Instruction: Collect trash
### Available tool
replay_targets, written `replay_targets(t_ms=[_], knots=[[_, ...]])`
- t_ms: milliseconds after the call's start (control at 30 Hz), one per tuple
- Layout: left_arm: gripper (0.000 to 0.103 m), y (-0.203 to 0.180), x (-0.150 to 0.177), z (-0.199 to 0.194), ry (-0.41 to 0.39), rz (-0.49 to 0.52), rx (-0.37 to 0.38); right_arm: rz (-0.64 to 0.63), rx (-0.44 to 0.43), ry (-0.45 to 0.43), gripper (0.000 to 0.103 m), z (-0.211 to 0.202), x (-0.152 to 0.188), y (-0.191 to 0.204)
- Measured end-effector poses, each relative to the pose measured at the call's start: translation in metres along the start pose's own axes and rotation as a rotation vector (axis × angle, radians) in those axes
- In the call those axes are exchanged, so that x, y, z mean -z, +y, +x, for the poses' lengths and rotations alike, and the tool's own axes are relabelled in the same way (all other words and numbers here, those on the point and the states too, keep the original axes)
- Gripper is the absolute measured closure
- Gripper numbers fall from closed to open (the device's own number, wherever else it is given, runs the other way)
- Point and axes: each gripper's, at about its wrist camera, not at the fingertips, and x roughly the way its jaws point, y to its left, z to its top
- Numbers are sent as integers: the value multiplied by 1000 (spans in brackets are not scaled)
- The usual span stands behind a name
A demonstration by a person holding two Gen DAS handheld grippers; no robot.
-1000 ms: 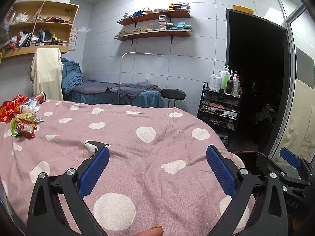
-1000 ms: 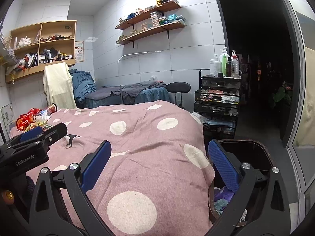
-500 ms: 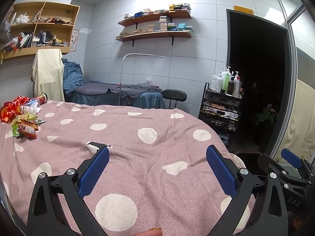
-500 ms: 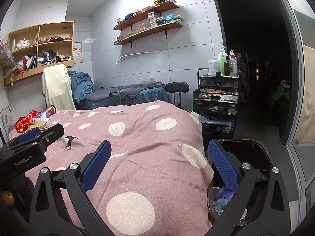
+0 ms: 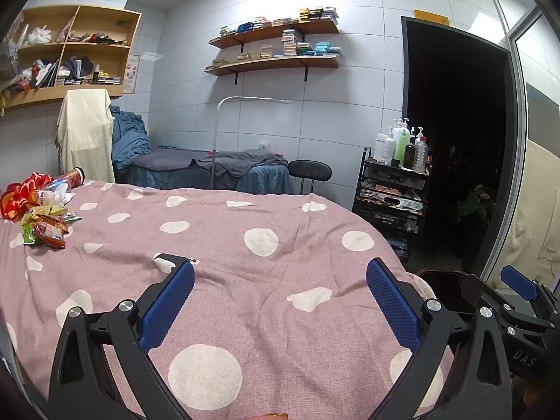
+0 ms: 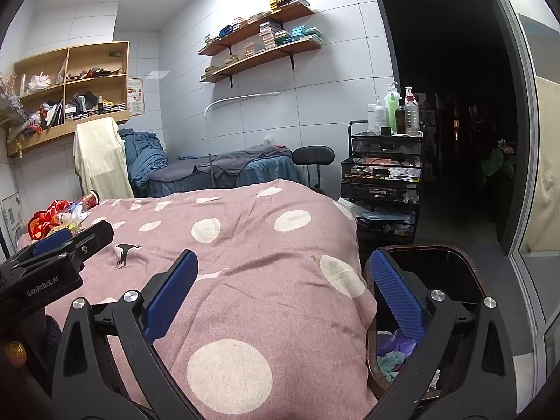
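Observation:
A heap of trash point(image 5: 40, 206), made of red and green wrappers, a clear bottle and a red can, lies at the far left end of the bed; in the right wrist view the trash point(image 6: 63, 215) shows past the left gripper's body. My left gripper point(image 5: 280, 276) is open over the pink polka-dot bedspread point(image 5: 245, 252), well to the right of the heap, with nothing between its fingers. My right gripper point(image 6: 281, 269) is open and empty too, at the bed's right edge. Its right finger point(image 6: 397, 301) stands over a dark bin point(image 6: 451, 266) holding crumpled purple and teal scraps.
A black cart point(image 6: 383, 175) with bottles on top stands right of the bed, beside a dark doorway point(image 6: 451, 105). Behind the bed are a black stool point(image 6: 313, 155), a second bed with blue-grey covers point(image 5: 210, 168), a white lamp arm point(image 5: 245, 99) and wall shelves point(image 5: 276, 45).
Both grippers stay open and empty. Both views have shifted slightly, with the room sitting a little lower in the left wrist view and a little higher in the right; the trash has not moved.

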Motion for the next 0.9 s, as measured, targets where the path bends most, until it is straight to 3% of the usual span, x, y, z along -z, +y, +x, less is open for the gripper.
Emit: replay_targets(t_ms=[900], knots=[[5, -3, 1, -5, -9, 11, -10, 2, -2, 1, 6, -1, 1, -2]])
